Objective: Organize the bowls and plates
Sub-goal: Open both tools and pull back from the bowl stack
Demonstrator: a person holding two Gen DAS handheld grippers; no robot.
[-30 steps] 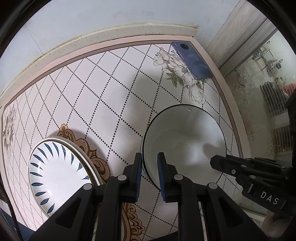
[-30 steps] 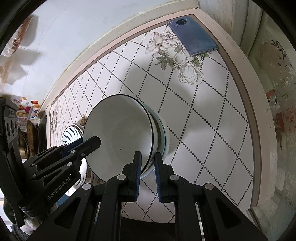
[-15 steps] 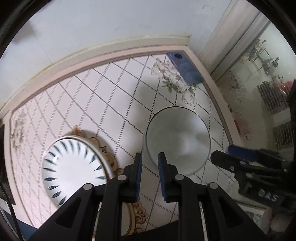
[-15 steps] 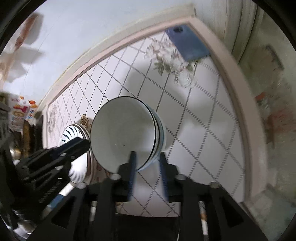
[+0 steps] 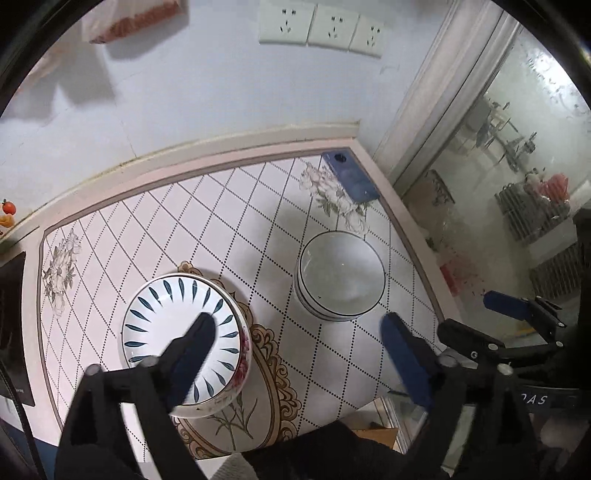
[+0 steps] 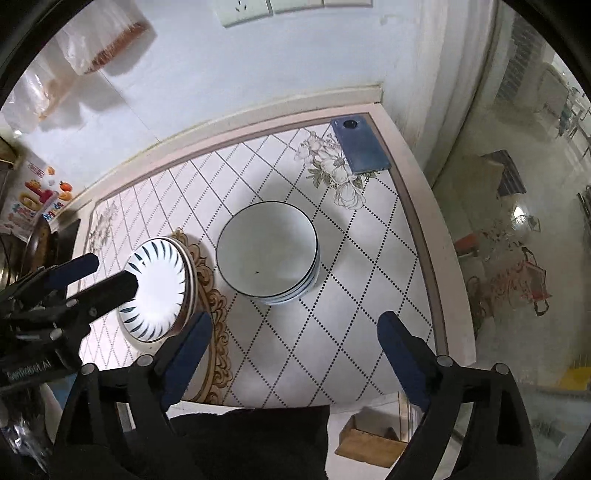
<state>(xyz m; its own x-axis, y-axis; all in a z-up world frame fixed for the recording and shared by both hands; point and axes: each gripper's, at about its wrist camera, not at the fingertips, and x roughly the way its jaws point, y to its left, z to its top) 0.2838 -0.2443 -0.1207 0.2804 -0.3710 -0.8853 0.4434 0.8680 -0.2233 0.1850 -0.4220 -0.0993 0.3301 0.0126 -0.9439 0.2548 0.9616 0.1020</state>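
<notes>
Through the left wrist cam: left gripper (image 5: 295,354) has its jaws spread wide, nothing between them, held above the table (image 5: 207,206). Its left finger (image 5: 192,354) overlaps the stack of leaf-pattern plates (image 5: 173,317) in the pic; contact can't be judged. Stack of white bowls (image 5: 341,278) sits on the tabletop w/ the bowls nested, to the right of the plates & clearly apart from them. Blue phone (image 5: 351,177) lies flat at the far right corner, next to the flower print. Right gripper (image 5: 476,325) shows at the right edge, fingers apart. Wall sockets (image 5: 319,27) on the wall behind.

Over to the right wrist cam: right gripper (image 6: 293,350) also wide apart, holding nothing, above the table's near edge (image 6: 332,369). Bowl stack (image 6: 267,251) sits ahead, roughly centred btw the fingers but beyond them, dark rim on the top bowl. Plates (image 6: 157,288) to the left of the bowls, not touching them. Left gripper (image 6: 107,273) comes in from the left w/ one finger across the plates. Phone (image 6: 360,146) at the far corner. Cardboard box (image 6: 373,439) on the floor below the table edge.
</notes>
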